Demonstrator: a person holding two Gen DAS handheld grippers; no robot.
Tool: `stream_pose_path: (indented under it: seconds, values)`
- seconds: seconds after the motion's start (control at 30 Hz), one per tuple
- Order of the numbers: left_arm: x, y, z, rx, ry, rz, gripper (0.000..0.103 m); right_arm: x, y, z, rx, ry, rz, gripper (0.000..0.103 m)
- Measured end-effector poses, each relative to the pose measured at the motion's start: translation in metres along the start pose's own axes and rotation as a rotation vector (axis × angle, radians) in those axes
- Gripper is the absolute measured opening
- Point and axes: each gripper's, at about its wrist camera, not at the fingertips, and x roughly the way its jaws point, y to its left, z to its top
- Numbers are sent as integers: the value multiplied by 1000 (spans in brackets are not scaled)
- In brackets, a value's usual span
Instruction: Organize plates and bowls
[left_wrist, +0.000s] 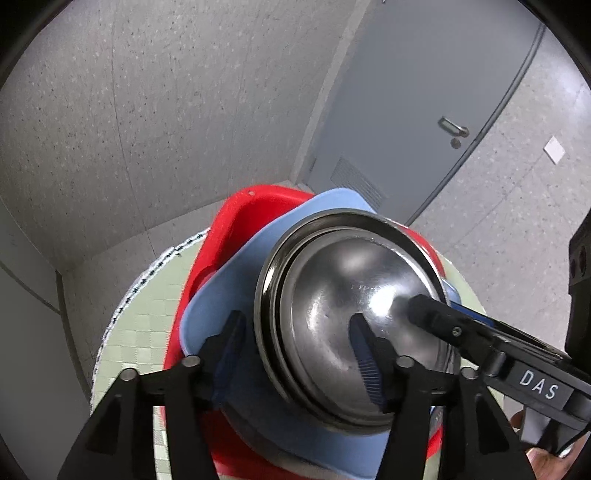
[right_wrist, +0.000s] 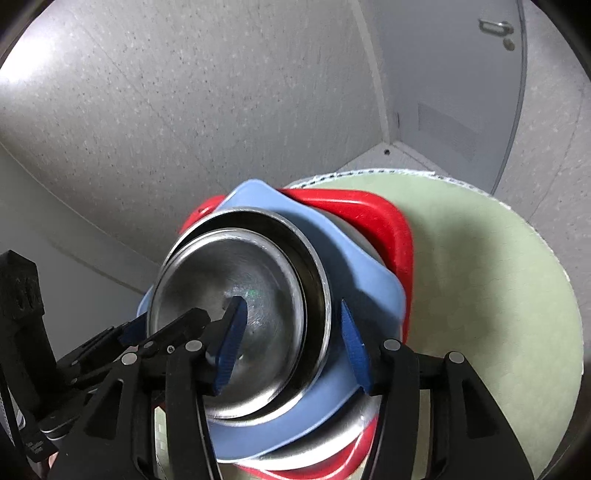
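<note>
Now the dishes sit as one nested stack on the round desk, which carries a pale green checked cloth with a white stitched edge. At the bottom is a red tray, in it a light blue bowl with a wavy rim, and inside the blue one are the steel bowls: an outer steel bowl and an inner steel bowl lying in it, a little off centre. In the right wrist view another steel rim seems to show under the blue bowl at 5 o'clock, but I cannot tell what it belongs to. The left gripper is spread apart over the near rim of the steel bowls: one finger is outside at 9 o'clock over the blue bowl, the other finger is inside the inner bowl. I cannot tell if the pads touch the metal. The right gripper is also spread apart and straddles the steel rims from the opposite side, its left finger inside the inner bowl and its right finger at 3 o'clock over the blue bowl. In the left wrist view it enters from 4 o'clock. Behind the desk are a speckled wall and a grey door at 1 o'clock.
</note>
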Motion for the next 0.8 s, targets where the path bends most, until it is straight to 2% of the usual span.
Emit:
stream_pose_path:
  seconds: [0.17,0.27,0.37,0.6,0.8]
  values:
    - [-19,-6,-20,34,-33,22,77,-21,7,-13,-1,-57,-33,57]
    - [-39,-8,-37,60,-70,55,90,-38,12,-30,-2,-96,-57,62]
    - [-59,-14,-57,93,-114,78,97,-58,16,-52,5,-135,-84,68]
    - [-115,-30,-118,170,-207,96,102,-109,31,-114,10,-233,-154,77]
    - [-176,-52,-182,223,-327,96,102,-157,36,-168,16,-313,-189,87]
